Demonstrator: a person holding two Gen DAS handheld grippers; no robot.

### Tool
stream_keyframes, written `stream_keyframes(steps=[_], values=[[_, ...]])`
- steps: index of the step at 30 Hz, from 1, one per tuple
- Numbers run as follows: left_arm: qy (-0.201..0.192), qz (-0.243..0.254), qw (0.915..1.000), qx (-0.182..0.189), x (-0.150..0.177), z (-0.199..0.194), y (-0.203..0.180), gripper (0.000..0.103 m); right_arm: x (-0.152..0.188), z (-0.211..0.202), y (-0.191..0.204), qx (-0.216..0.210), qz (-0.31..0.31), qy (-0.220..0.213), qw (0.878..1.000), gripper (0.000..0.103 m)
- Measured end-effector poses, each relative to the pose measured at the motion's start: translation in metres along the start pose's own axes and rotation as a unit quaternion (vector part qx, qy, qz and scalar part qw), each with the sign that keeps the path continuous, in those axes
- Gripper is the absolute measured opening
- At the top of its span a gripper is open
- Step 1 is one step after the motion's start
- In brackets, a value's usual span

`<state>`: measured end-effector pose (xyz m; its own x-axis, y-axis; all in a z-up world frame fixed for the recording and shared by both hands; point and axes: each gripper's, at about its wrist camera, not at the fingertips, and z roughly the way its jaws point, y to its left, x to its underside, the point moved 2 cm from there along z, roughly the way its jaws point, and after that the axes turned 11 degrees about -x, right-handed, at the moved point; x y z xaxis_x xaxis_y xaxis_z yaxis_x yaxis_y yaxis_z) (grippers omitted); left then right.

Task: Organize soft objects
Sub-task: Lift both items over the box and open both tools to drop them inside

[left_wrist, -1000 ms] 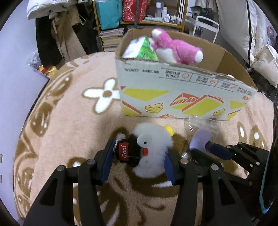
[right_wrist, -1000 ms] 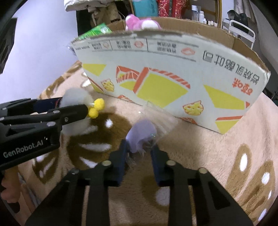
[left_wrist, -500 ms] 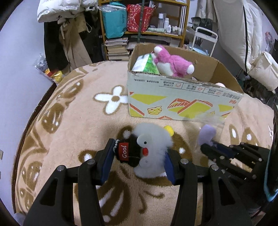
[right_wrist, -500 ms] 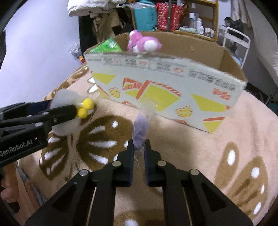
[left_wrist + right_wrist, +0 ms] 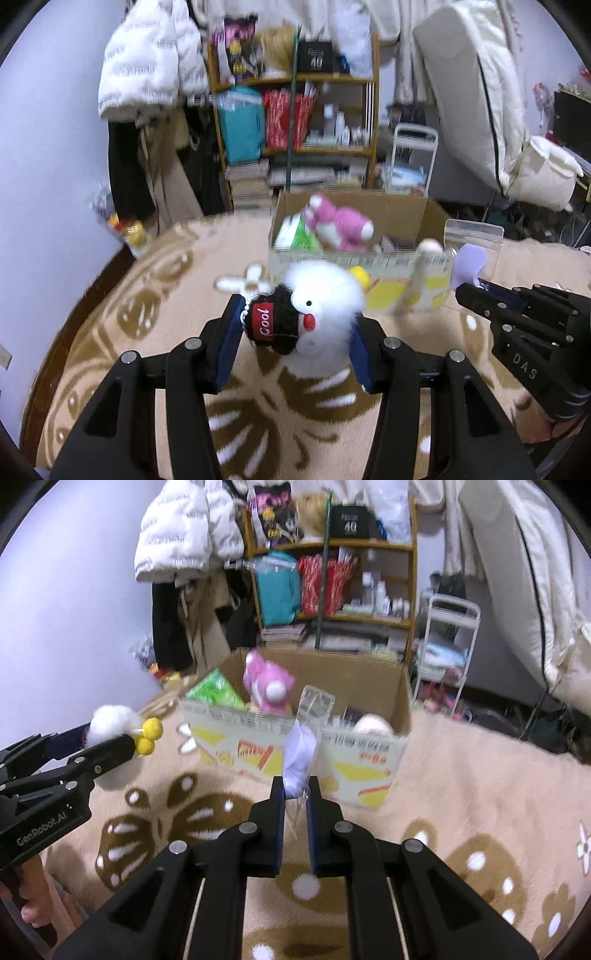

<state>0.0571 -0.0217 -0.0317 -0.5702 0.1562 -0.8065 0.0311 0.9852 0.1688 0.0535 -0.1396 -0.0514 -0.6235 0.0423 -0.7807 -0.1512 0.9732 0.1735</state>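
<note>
My left gripper (image 5: pixel 295 325) is shut on a fluffy white plush bird (image 5: pixel 325 291) that wears a black hat marked "Cool", and holds it above the blanket. My right gripper (image 5: pixel 295 790) is shut on a clear plastic bag with a purple soft piece inside (image 5: pixel 301 749), also lifted. Ahead stands an open cardboard box (image 5: pixel 365 768) holding a pink plush (image 5: pixel 267 686) and a green pack (image 5: pixel 216 694). The right wrist view has the left gripper (image 5: pixel 110 742) and the white plush bird (image 5: pixel 110 720) at left. In the left wrist view the right gripper (image 5: pixel 469 291) and its bag (image 5: pixel 471 254) are at right.
A beige blanket with brown patterns (image 5: pixel 166 314) covers the surface under both grippers. Behind the box are a crowded wooden shelf (image 5: pixel 295 122), hanging coats (image 5: pixel 155 74) and a white cart (image 5: pixel 447 646). A person's hand (image 5: pixel 33 904) grips the left tool.
Both grippers have risen off the blanket with their loads and tilted upward. The right jaws closed on the bag. The box now sits lower and farther off, with more of the room showing.
</note>
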Motion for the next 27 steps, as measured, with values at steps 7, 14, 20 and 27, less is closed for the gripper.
stream_keyframes(steps=[7,14,20,27], values=[[-0.052,0.001,0.9986,0.003,-0.019,-0.010,-0.004,0.050,-0.024,-0.025,-0.005,0.012,-0.012,-0.050,0.999,0.011],[-0.083,0.028,0.9962,0.005,-0.034,-0.006,-0.016,0.050,-0.046,-0.030,-0.014,0.018,-0.023,-0.073,0.997,0.011],[-0.107,0.027,0.9937,0.018,-0.051,0.000,-0.022,0.050,-0.051,-0.025,-0.020,0.017,-0.026,-0.071,0.997,0.011],[-0.120,0.035,0.9920,0.018,-0.069,0.016,-0.030,0.050,-0.059,-0.014,-0.025,0.017,-0.026,-0.075,0.997,0.011]])
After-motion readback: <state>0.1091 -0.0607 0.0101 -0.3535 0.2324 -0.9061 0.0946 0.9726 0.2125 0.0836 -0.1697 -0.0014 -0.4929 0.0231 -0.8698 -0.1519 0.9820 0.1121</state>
